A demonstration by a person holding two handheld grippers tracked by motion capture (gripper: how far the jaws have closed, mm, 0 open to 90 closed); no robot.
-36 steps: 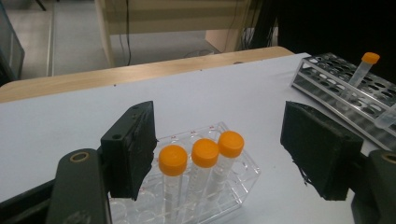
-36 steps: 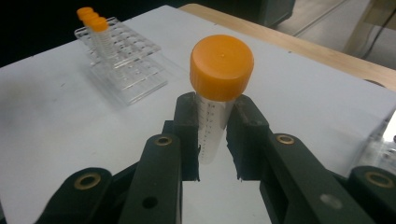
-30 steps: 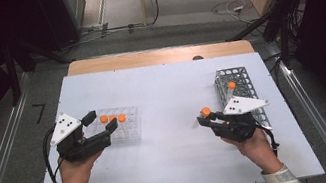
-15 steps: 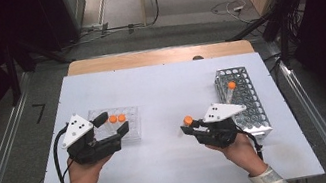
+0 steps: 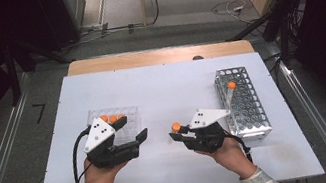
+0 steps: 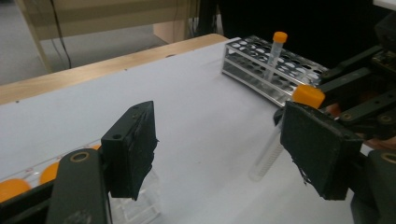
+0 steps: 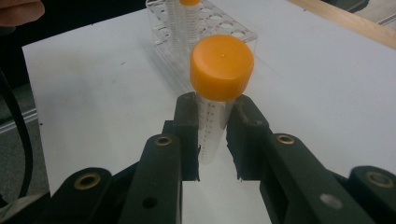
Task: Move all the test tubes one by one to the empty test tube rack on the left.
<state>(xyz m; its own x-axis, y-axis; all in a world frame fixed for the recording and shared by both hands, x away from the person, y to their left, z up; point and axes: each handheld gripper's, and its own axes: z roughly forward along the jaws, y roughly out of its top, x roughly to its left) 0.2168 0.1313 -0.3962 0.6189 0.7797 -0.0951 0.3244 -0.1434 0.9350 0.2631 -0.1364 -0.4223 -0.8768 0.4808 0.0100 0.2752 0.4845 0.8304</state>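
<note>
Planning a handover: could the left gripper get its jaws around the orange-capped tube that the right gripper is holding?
Probably yes. The left gripper stands open, facing the tube clamped in the right gripper, with bare table between them and the tube's lower part exposed.

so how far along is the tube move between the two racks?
Done: one orange-capped tube already stands in the metal rack. In hand: the right gripper is shut on another tube, held over the table between the racks; the left gripper is open and holds nothing. Left: about three capped tubes stand in the clear rack. Which way tubes travel can't be told.
</note>
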